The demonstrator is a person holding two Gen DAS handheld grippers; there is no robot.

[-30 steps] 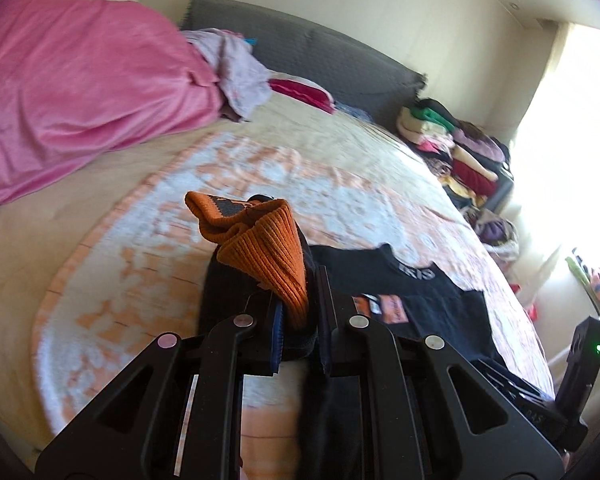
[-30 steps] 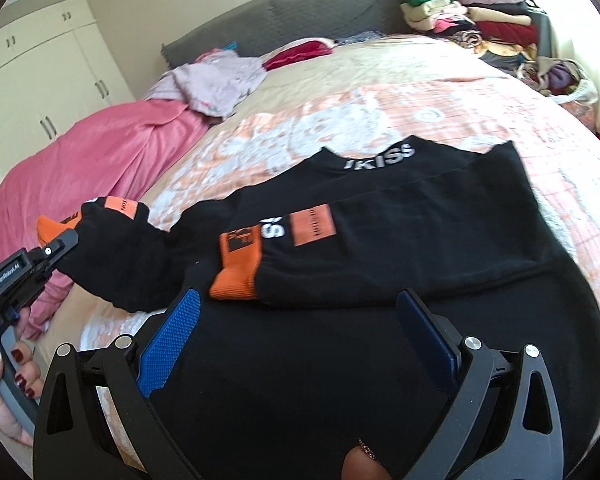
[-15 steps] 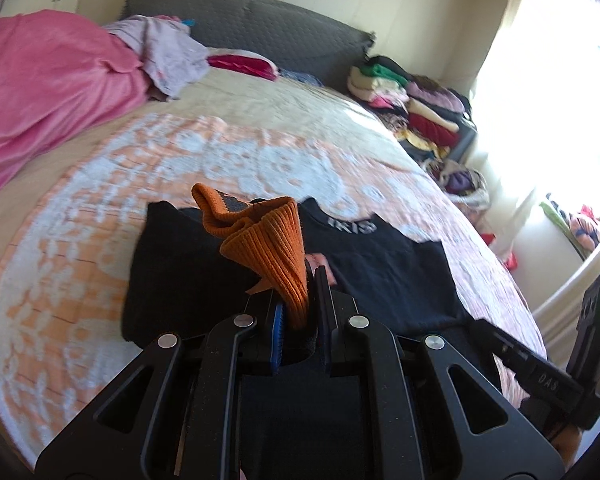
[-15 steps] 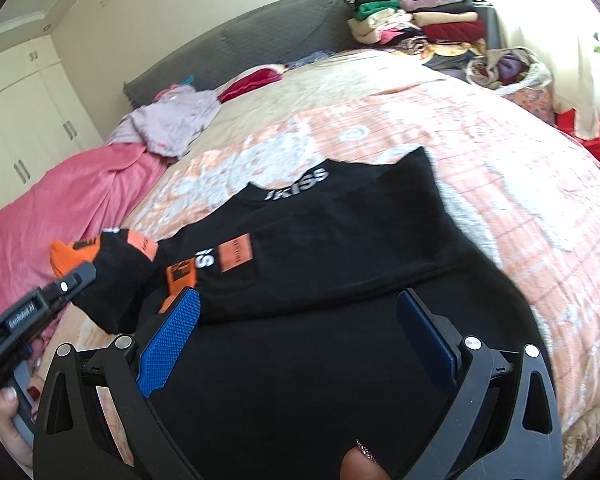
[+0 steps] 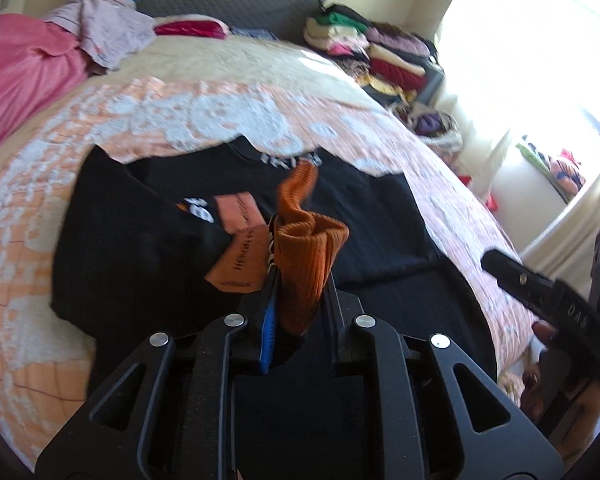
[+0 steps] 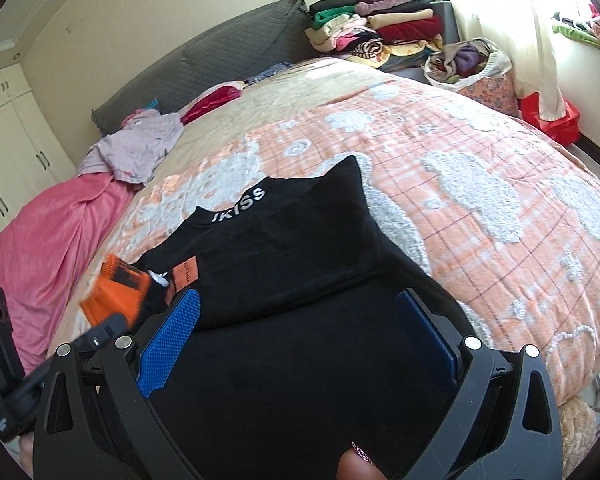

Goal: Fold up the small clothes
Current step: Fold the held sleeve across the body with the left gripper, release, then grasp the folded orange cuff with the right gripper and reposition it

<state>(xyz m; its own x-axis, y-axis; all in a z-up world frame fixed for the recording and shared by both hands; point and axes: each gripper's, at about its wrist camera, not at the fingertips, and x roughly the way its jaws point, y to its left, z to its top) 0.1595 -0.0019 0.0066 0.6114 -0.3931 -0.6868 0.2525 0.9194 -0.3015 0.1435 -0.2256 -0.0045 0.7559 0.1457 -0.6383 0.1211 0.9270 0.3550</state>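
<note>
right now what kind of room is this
A home bedroom, most likely. The black sweatshirt lies on a bed with an orange and white bedspread and a grey padded headboard. White wardrobe doors stand to one side, and a pile of folded clothes sits beyond the bed.

you can read "ikiss" in white letters on the collar (image 6: 239,205) of the black top (image 6: 284,248), centre of the right wrist view. at the right edge of the left wrist view, the right gripper (image 5: 548,292) body shows "das". the orange patch (image 5: 236,216) print is illegible.
</note>
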